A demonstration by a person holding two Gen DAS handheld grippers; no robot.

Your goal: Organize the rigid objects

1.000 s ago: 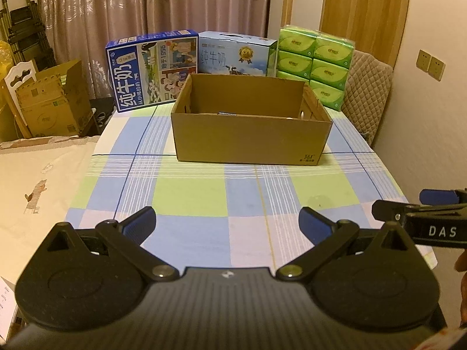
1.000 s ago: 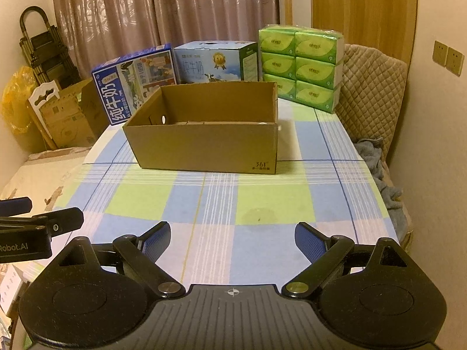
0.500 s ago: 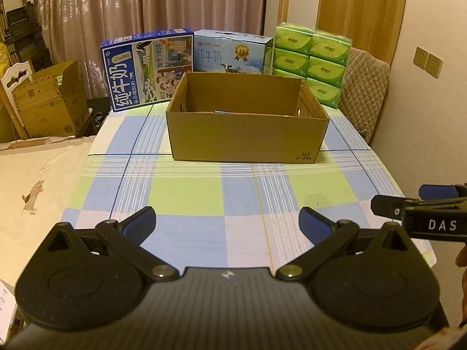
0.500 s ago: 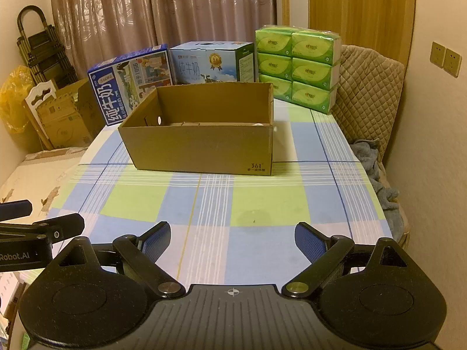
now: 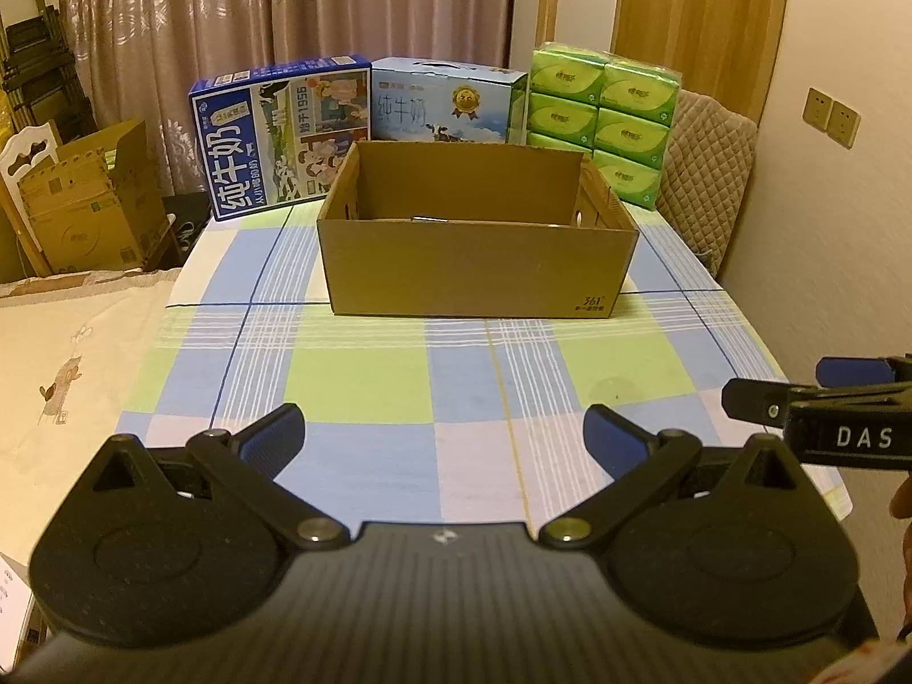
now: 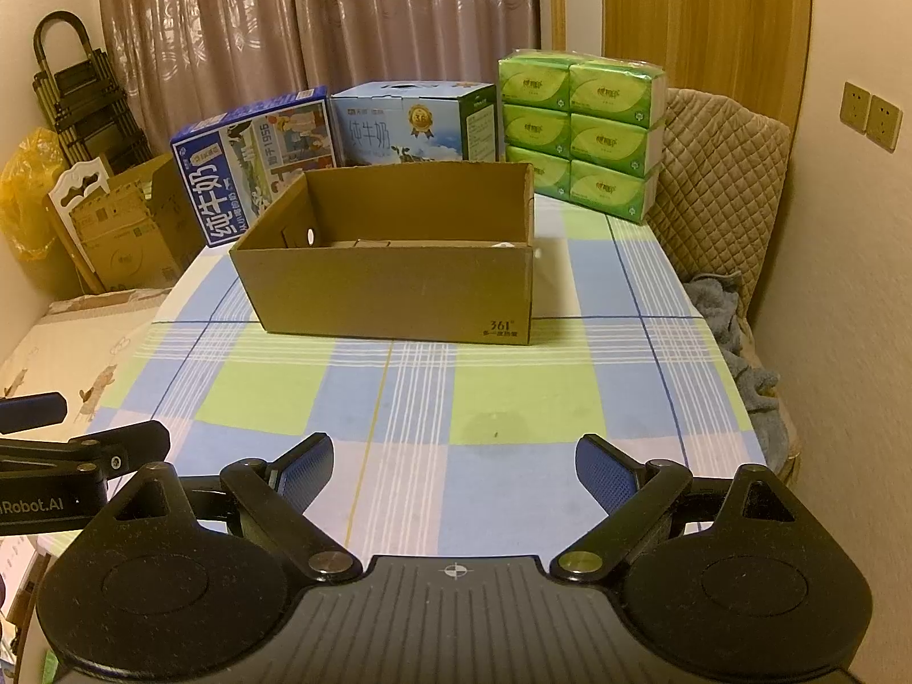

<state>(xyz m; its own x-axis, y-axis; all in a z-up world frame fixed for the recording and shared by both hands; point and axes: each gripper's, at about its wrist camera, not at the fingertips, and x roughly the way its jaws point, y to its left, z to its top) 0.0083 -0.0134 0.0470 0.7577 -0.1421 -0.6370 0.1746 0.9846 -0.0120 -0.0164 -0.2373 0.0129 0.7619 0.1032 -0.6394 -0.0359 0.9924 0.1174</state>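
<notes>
An open brown cardboard box [image 5: 476, 262] [image 6: 393, 285] stands on the checked tablecloth, past the middle of the table. Only edges of items inside show above its front wall. My left gripper [image 5: 443, 436] is open and empty, held above the near part of the table, well short of the box. My right gripper [image 6: 453, 464] is open and empty at a like distance. Each gripper shows at the edge of the other's view: the right one [image 5: 821, 404] in the left wrist view, the left one [image 6: 74, 456] in the right wrist view.
Behind the box stand a dark blue milk carton case [image 5: 279, 134], a light blue milk case [image 5: 444, 102] and a stack of green tissue packs [image 5: 604, 114]. A padded chair [image 6: 718, 182] is at the far right, a cardboard box [image 5: 85, 211] on the left.
Both grippers have drawn back and risen a little; the box sits slightly further off and more central. Jaws stay open.
</notes>
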